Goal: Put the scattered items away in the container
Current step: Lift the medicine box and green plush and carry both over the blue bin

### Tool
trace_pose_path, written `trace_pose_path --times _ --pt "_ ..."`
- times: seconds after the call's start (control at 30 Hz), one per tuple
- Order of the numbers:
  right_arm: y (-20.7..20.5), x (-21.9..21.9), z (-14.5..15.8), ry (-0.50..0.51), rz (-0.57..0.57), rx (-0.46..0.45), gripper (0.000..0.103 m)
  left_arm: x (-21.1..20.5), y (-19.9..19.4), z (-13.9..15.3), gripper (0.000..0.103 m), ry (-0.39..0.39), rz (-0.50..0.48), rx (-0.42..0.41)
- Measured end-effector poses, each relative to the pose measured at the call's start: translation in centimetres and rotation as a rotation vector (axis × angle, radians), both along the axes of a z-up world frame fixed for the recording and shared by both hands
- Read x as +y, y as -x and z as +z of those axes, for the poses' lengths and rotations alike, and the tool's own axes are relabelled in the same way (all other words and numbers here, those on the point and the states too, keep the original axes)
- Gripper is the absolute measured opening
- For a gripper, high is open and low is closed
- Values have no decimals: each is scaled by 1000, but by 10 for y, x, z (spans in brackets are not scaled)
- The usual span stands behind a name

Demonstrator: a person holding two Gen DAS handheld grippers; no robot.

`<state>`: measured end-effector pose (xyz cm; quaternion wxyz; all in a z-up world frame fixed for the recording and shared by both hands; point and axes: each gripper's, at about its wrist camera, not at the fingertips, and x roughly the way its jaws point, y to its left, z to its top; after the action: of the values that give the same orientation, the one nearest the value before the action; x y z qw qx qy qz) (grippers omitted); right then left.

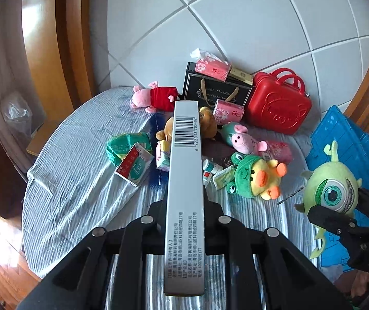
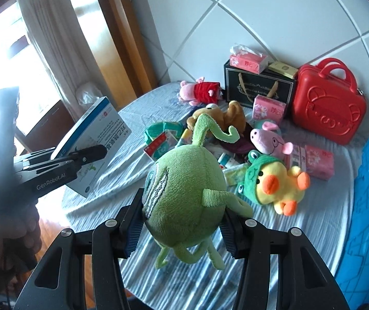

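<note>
My left gripper (image 1: 184, 206) pinches a flat medicine box (image 1: 185, 180) edge-on, and my right gripper (image 2: 181, 230) squeezes the one-eyed green plush (image 2: 184, 196) by its round body, both held above the bed so they clear the remaining clutter. The blue crate (image 1: 344, 139) sits at the right, its inside cut off.

Behind the surface (image 2: 275, 232) with its pale striped cloth (image 1: 81, 180) you face a white wall (image 1: 236, 20) — large panels split by grey seams. Glossy wooden trim (image 1: 47, 51) runs up your left. Further left, a curtain (image 2: 50, 38) hangs beside a window (image 2: 0, 51) — daylight glares through it.
</note>
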<state>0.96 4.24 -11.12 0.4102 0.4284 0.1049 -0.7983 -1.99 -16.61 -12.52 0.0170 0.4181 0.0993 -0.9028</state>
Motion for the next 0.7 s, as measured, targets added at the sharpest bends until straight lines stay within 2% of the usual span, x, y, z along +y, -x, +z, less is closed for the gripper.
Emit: trace_pose_path --times 0.2,0.7 --pt "1 12 20 32 2 20 51 14 -7 25 16 3 -13 38" --pt "3 53 49 96 4 52 51 39 -18 62 16 33 14 91"
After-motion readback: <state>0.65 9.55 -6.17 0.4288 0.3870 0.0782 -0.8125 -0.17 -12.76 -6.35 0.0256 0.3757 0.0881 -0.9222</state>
